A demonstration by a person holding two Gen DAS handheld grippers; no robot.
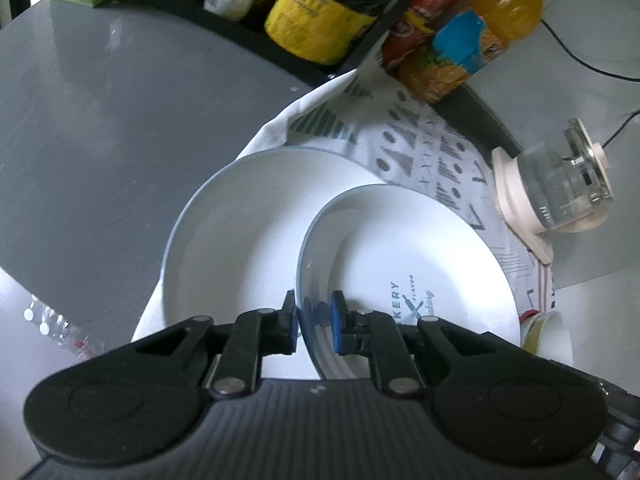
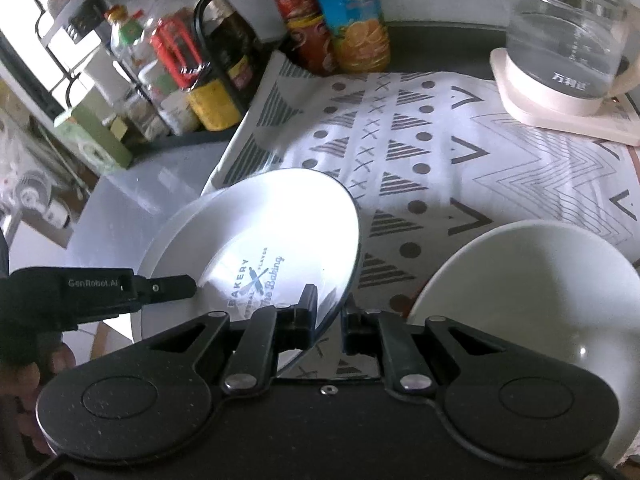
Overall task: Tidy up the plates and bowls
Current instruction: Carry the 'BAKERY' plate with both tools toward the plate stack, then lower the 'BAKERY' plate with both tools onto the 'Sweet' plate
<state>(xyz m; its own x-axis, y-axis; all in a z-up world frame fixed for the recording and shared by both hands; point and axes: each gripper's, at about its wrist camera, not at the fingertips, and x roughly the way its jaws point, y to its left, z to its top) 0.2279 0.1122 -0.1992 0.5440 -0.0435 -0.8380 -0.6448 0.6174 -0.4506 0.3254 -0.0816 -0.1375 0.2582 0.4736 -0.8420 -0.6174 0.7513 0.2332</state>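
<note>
The left gripper (image 1: 315, 322) and the right gripper (image 2: 329, 322) both pinch the rim of the small white ceramic plate with the blue bakery print (image 1: 404, 276), held tilted above the larger plain white plate (image 1: 240, 232) on the patterned grey-and-white cloth (image 2: 440, 152). To stack it well, the person should level the printed plate, centre it over the larger one and lower both grips together before releasing (a lopsided drop could chip a rim). The white ceramic bowl (image 2: 532, 292) waits just beside them.
</note>
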